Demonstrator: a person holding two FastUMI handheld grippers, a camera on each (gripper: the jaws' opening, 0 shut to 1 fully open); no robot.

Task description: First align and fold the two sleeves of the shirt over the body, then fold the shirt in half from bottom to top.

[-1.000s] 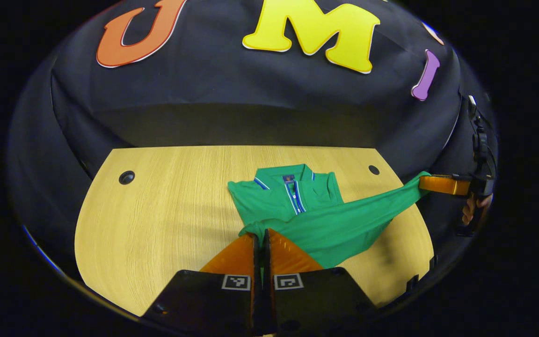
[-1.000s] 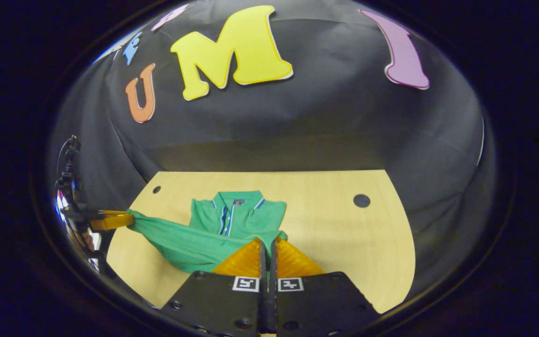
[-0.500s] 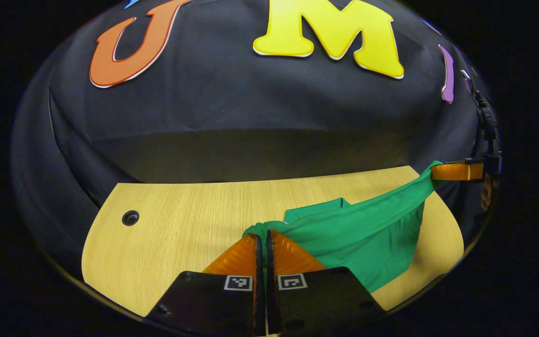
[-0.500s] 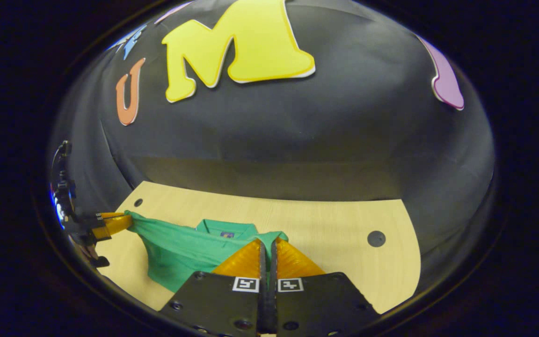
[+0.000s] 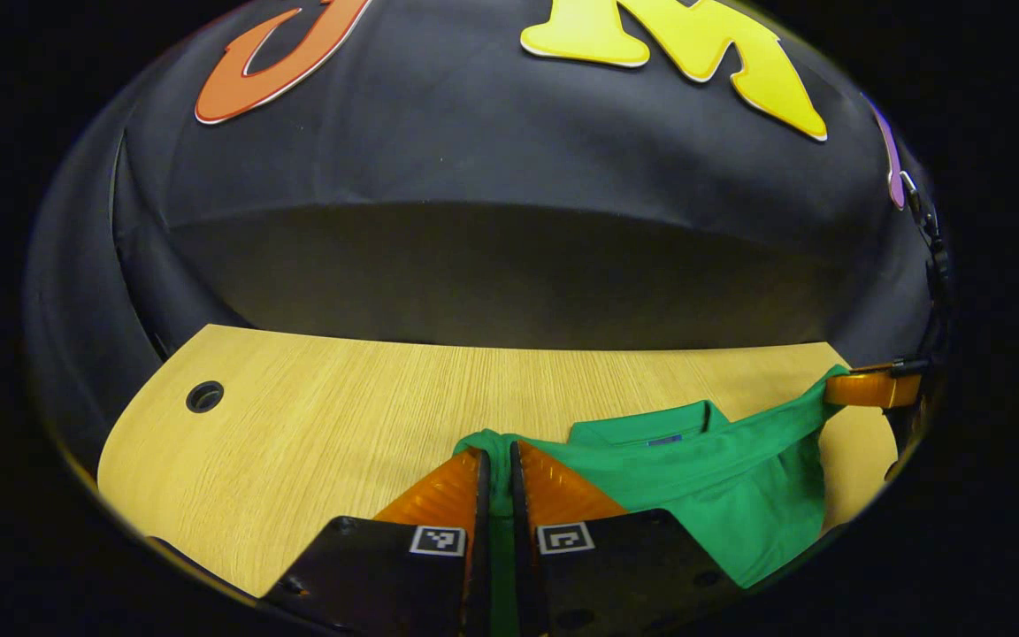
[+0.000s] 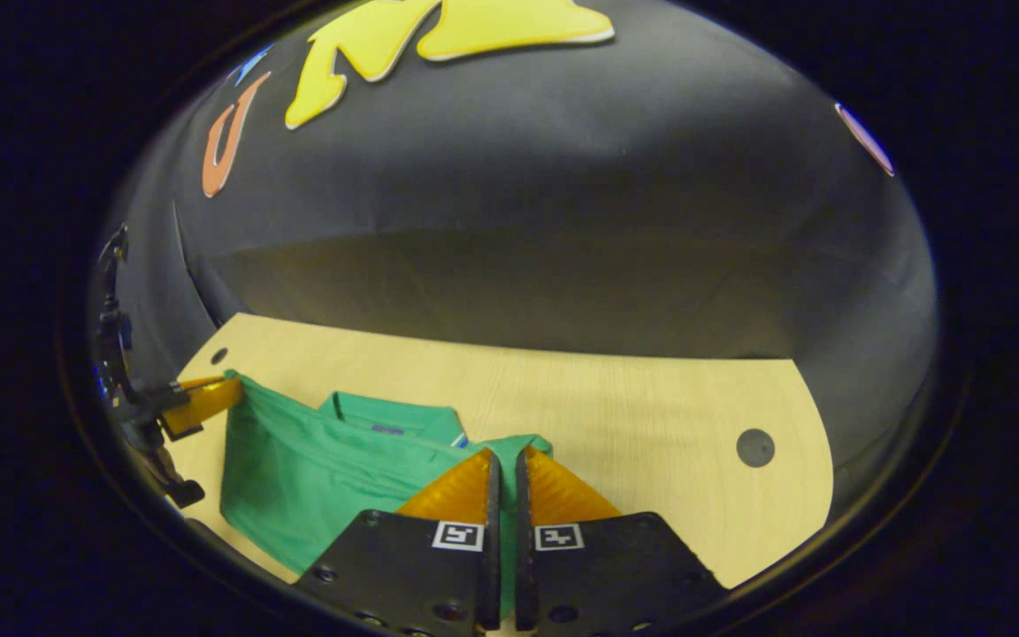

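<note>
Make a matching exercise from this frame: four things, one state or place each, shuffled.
Things:
1. green polo shirt
2. left gripper
3. right gripper
4. light wooden table

States or places:
A. carries a round dark hole near its edge
B. shut on the shirt's hem corner, in the left gripper view
C. hem stretched between both grippers, above the collar
D. shut on the other hem corner, in the right gripper view

Pairs: 1-C, 2-B, 3-D, 4-A

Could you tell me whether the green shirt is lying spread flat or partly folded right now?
Partly folded: the green shirt has its bottom edge pinched by both tongs, left and right, near the collar.
</note>
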